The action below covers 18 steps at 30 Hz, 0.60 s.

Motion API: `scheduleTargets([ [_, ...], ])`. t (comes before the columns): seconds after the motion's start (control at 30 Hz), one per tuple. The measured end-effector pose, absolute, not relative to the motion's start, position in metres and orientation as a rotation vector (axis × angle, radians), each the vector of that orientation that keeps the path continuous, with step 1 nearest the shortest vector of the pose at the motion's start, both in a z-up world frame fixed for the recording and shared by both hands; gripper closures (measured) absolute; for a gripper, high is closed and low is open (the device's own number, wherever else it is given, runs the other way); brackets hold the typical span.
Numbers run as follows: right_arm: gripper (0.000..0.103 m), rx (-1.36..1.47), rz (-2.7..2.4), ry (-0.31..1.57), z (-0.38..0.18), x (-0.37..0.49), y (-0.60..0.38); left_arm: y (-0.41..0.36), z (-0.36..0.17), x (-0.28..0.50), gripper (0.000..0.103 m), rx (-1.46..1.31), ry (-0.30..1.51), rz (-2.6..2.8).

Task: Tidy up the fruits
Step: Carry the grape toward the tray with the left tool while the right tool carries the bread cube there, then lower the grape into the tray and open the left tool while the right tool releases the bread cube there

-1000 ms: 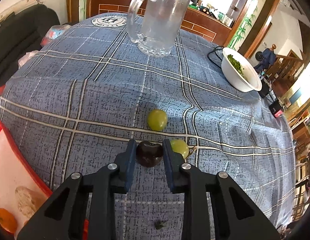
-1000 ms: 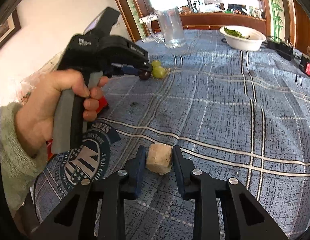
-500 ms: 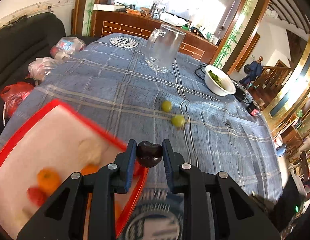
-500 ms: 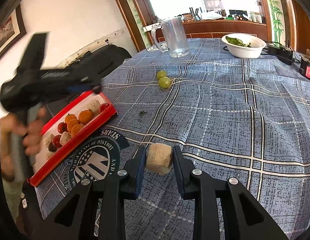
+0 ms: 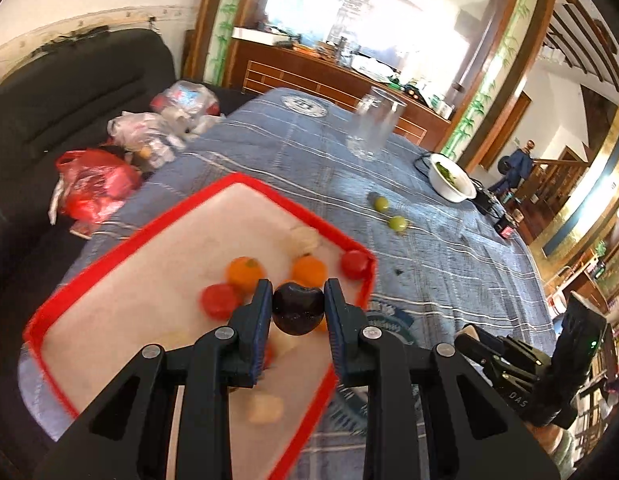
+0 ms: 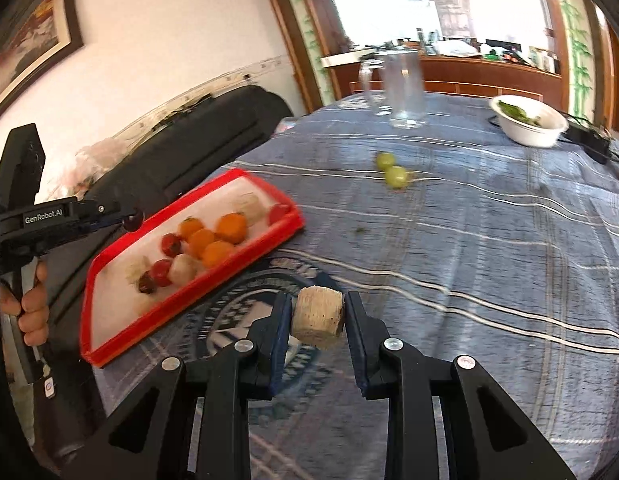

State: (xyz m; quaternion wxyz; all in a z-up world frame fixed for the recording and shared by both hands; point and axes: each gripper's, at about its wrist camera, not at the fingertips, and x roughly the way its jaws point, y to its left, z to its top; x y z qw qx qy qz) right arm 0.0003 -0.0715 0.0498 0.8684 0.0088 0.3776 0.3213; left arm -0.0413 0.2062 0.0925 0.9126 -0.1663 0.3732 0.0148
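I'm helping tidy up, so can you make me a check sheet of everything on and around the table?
Surface: table with blue plaid cloth.
Job's things: red tray holding orange and red fruits and pale pieces; two green grapes loose on the cloth, close together.
Clutter: glass mug, white bowl of greens, a dark speck on the cloth.
Grippers: left tool shut on a dark cherry above the tray; right tool shut on a tan chunk above the cloth.
Cables: black cord and adapter beside the bowl.
Surroundings: black sofa with plastic bags, wooden sideboard.
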Motion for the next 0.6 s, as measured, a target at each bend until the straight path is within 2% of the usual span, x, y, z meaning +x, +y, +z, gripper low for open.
scheduleTargets([
  [0.37,0.076,-0.031,0.814,0.821,0.063,-0.005,0.002,0.232,0.078,-0.074,0.079,-0.317,0.792,0.078],
  [0.6,0.076,-0.011,0.84,0.873,0.056,0.03,0.043,0.231,0.055,-0.09,0.079,-0.287,0.814,0.094],
])
